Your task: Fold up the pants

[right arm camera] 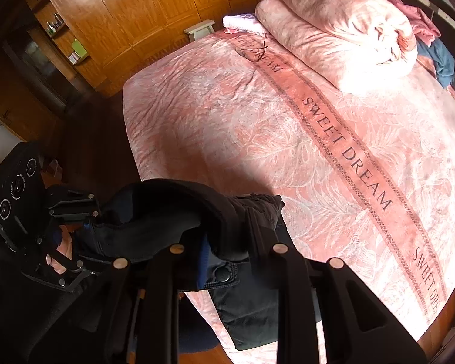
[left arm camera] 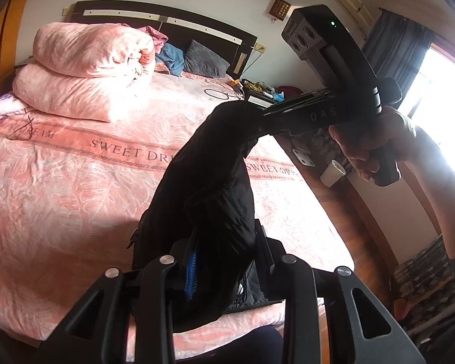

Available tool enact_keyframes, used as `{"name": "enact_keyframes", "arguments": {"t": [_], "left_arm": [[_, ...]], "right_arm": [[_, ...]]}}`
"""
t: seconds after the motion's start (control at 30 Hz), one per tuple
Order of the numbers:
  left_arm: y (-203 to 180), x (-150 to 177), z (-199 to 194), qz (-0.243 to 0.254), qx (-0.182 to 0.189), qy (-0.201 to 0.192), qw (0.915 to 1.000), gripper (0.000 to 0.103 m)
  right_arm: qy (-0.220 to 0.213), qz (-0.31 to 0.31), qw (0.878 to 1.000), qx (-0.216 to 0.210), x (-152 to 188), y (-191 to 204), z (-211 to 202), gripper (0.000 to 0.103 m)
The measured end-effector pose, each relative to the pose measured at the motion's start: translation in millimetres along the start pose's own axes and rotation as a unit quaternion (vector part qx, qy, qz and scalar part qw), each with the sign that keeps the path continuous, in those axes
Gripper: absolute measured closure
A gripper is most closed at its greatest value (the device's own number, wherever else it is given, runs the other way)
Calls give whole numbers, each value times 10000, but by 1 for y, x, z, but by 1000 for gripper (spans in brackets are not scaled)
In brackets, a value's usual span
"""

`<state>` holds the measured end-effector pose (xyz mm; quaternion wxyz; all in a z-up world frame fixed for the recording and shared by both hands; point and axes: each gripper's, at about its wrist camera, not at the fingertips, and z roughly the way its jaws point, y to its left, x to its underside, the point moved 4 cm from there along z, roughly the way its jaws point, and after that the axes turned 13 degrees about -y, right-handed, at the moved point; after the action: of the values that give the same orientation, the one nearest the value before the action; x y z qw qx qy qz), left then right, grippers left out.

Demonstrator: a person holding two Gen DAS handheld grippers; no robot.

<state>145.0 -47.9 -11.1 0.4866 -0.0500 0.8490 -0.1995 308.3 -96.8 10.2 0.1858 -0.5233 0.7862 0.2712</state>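
Black pants [left arm camera: 215, 182] hang stretched in the air between my two grippers, above the near edge of the pink bed [left arm camera: 75, 182]. In the left wrist view my left gripper [left arm camera: 221, 261] is shut on one end of the waistband, its blue pad [left arm camera: 191, 273] pressed into the cloth. My right gripper [left arm camera: 251, 112], held by a hand [left arm camera: 373, 145], grips the other end up and to the right. In the right wrist view my right gripper [right arm camera: 227, 242] is shut on the pants [right arm camera: 166, 212] near the button. My left gripper [right arm camera: 91, 221] holds them at the left. The legs drape down past the bed's edge.
The "SWEET DREAM" bedspread [right arm camera: 257, 121] lies flat, with a folded pink duvet [right arm camera: 333, 30] and pillows at the head end. A wooden wardrobe [right arm camera: 136, 15] lines the far side. A cluttered nightstand [left arm camera: 257, 91] and a white cup [left arm camera: 333, 173] are beside the bed.
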Motion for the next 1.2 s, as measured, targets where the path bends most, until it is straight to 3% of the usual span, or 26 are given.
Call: {"name": "enact_keyframes", "arguments": {"t": [1.2], "left_arm": [[-82,61,75,852,266,790,9929,72]], "right_arm": [[-47,712,9971,251,114,-67,-27,84]]}}
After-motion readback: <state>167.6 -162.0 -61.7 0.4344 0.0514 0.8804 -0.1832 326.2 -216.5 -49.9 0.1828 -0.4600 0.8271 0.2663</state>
